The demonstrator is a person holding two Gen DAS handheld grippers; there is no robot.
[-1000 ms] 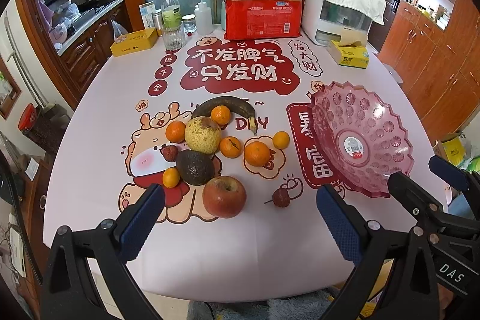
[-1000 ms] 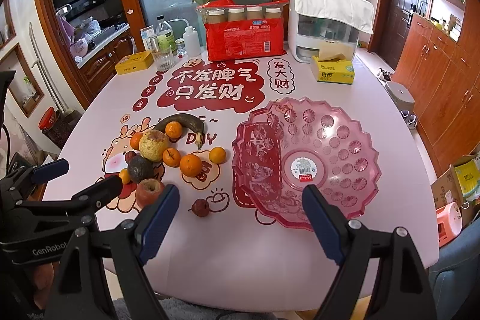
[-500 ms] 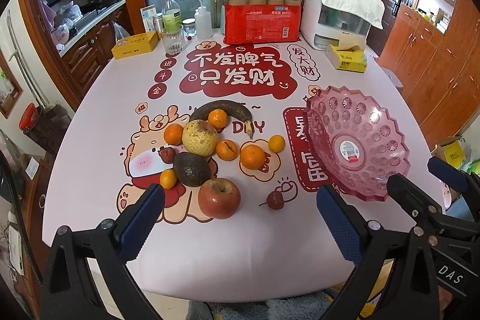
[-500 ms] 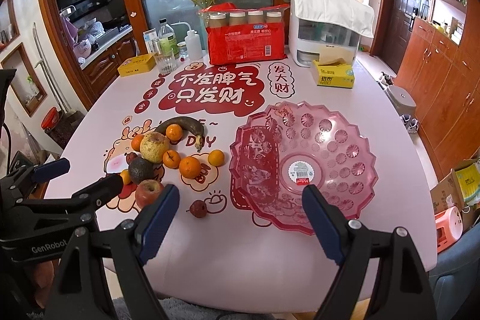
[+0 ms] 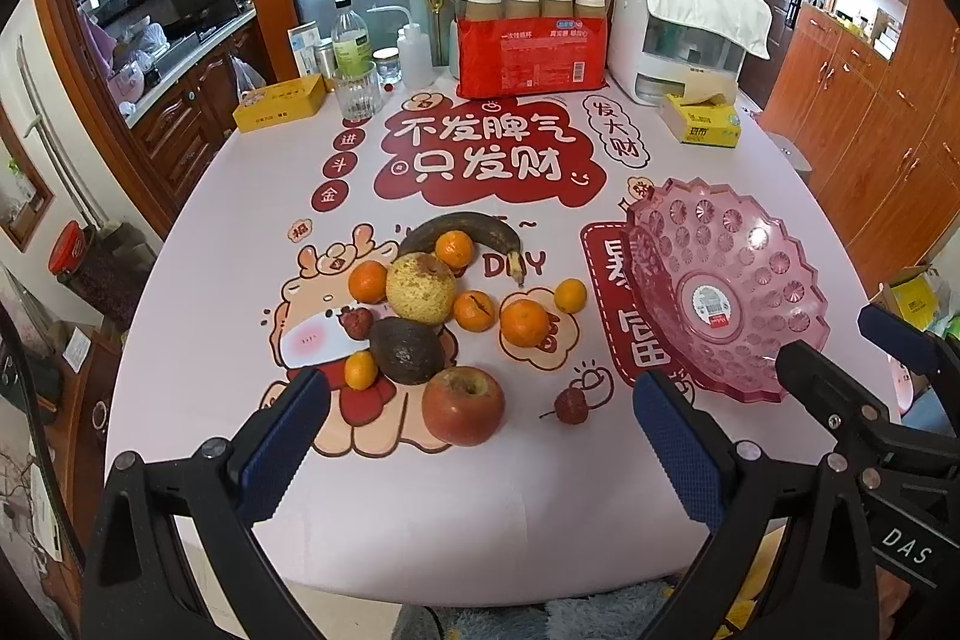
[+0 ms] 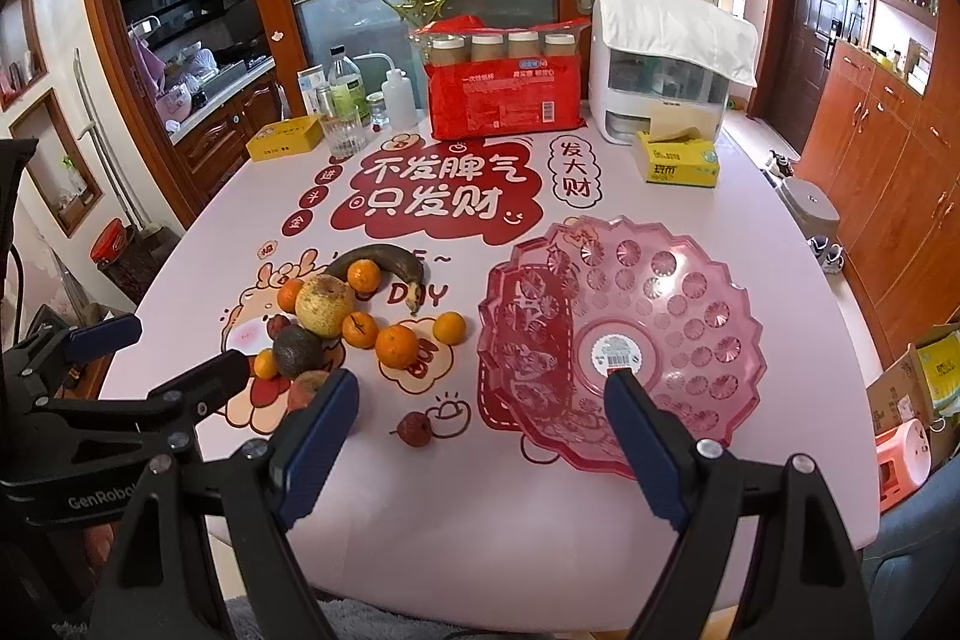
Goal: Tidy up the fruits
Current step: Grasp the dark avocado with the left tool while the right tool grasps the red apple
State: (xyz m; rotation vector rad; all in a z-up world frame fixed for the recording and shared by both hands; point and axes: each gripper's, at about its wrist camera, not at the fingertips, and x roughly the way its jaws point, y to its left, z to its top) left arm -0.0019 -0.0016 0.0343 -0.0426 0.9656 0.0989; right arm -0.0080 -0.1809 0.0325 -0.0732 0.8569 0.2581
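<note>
A pile of fruit lies on the pink tablecloth: a red apple point(image 5: 462, 405), a dark avocado point(image 5: 405, 350), a yellowish pear point(image 5: 420, 287), a blackened banana point(image 5: 462, 227), several small oranges such as one point(image 5: 524, 322), and a lychee point(image 5: 571, 405). An empty pink plastic fruit bowl point(image 5: 774, 280) stands to the right of them. My left gripper point(image 5: 480, 451) hangs open above the near table edge, in front of the apple. My right gripper point(image 6: 480, 445) is open too, near the bowl point(image 6: 678, 292) and the lychee point(image 6: 414, 428). Neither holds anything.
At the table's far edge stand a red pack of cups point(image 5: 531, 40), a white dispenser under a cloth point(image 5: 684, 34), a yellow tissue box point(image 5: 702, 124), a yellow tin point(image 5: 279, 103), bottles and a glass point(image 5: 358, 91). Wooden cabinets line the right wall.
Both views have drawn back and risen slightly from the table; the fruit and bowl lie where they were. Both grippers stay open.
</note>
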